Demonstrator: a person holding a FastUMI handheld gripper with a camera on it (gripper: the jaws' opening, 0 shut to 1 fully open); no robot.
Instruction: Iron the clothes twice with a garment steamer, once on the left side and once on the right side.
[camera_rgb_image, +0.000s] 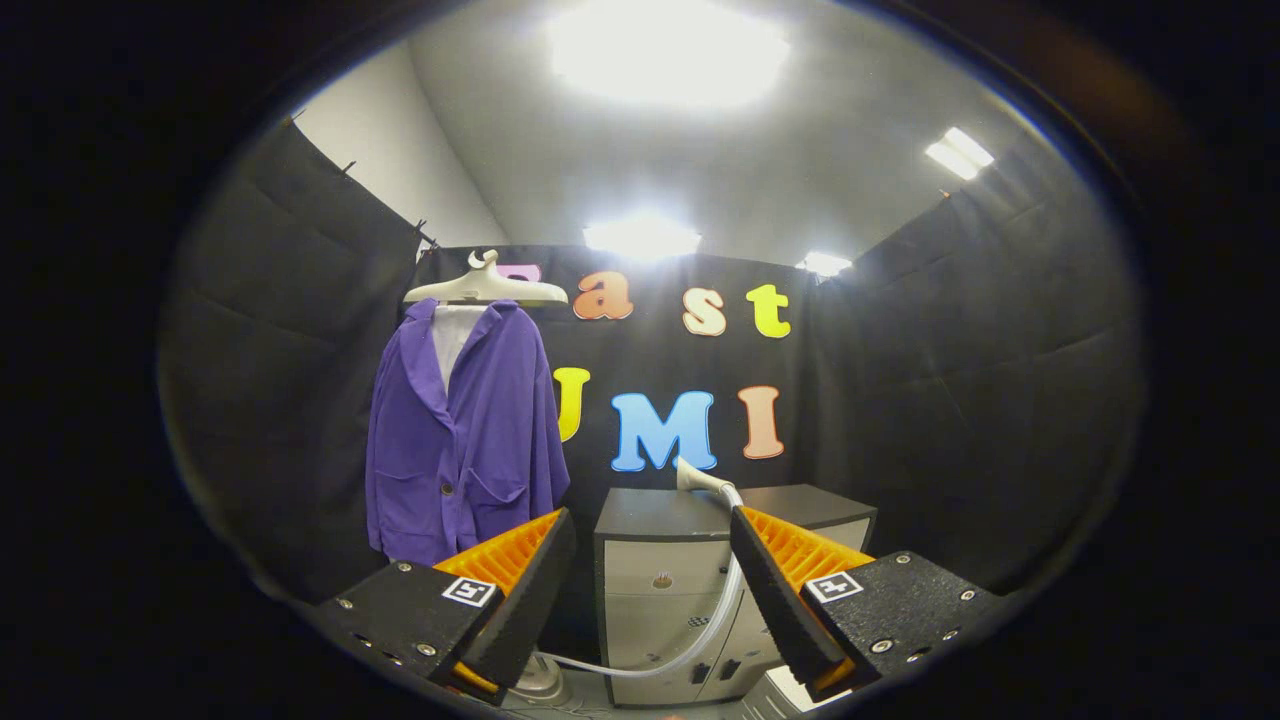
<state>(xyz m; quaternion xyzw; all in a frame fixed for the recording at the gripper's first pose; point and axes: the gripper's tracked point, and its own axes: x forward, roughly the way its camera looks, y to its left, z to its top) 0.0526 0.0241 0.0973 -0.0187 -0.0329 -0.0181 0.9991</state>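
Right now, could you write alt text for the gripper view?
An open claw faces a purple jacket on a hanger, left of a grey cabinet. A steamer head with a hose rests on the cabinet.

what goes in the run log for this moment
claw: open, empty | steamer head: on cabinet, beyond fingers | purple jacket: hanging, untouched

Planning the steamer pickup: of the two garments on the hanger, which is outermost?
The purple jacket; the white shirt peeks out only at its open collar. The gripper is open, beyond both.
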